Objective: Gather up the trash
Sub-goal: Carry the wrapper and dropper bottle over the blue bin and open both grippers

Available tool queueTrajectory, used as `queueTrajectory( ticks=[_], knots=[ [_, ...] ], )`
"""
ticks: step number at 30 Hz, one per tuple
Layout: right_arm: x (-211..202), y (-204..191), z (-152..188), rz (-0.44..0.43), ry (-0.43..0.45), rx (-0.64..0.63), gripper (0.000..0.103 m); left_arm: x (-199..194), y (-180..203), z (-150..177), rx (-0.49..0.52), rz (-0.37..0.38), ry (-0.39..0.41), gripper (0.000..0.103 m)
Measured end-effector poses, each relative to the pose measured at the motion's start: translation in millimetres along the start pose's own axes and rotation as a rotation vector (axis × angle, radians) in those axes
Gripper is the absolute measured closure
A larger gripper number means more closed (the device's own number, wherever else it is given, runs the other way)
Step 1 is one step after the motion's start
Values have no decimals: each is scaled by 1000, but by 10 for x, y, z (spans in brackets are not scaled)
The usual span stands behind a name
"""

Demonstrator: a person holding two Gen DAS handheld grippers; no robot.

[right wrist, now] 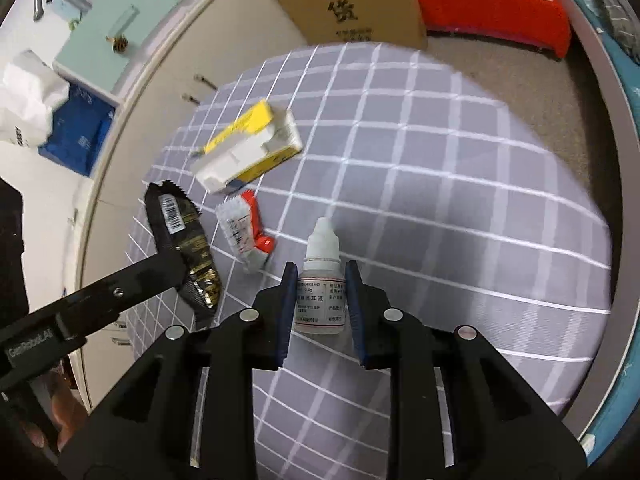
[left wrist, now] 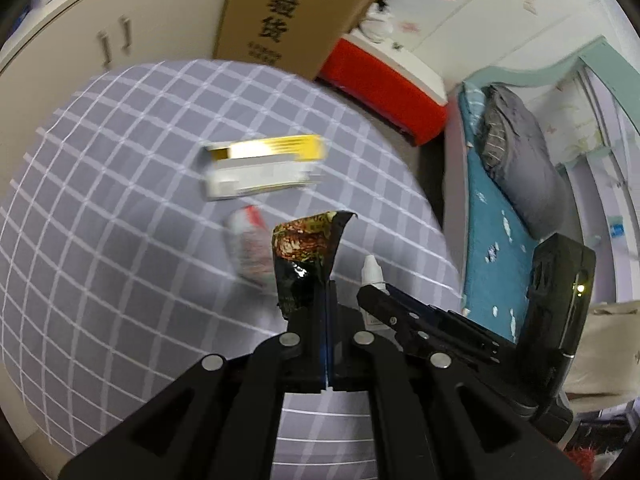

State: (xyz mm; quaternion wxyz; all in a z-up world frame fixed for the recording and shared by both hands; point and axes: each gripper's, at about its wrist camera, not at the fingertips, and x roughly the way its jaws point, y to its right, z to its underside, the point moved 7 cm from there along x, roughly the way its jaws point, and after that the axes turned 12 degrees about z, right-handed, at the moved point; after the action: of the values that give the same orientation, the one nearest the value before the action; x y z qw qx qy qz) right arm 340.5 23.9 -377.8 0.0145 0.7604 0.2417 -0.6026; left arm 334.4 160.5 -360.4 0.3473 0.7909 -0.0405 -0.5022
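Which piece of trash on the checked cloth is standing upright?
The small white dropper bottle, standing between the right gripper fingers; the black wrapper, red-white packet and yellow-white box aren't.

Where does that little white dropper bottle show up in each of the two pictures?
Left wrist view: the dropper bottle stands right of centre, its lower part hidden behind the right claw.
Right wrist view: the bottle is at lower centre, upright between the right claw's fingers.
Shared landmark: the yellow and white box on the checked cloth.
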Motion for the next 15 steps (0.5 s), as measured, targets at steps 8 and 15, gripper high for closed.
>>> queueTrajectory(
  ticks=[8,15],
  knots=[
    [-827,983,12,20,117,107,78,390,1160,113,138,68,-37,103],
    [-1493,1988,123,83,206,220,78,884,2273,353,305,116,-115,103]
  ],
)
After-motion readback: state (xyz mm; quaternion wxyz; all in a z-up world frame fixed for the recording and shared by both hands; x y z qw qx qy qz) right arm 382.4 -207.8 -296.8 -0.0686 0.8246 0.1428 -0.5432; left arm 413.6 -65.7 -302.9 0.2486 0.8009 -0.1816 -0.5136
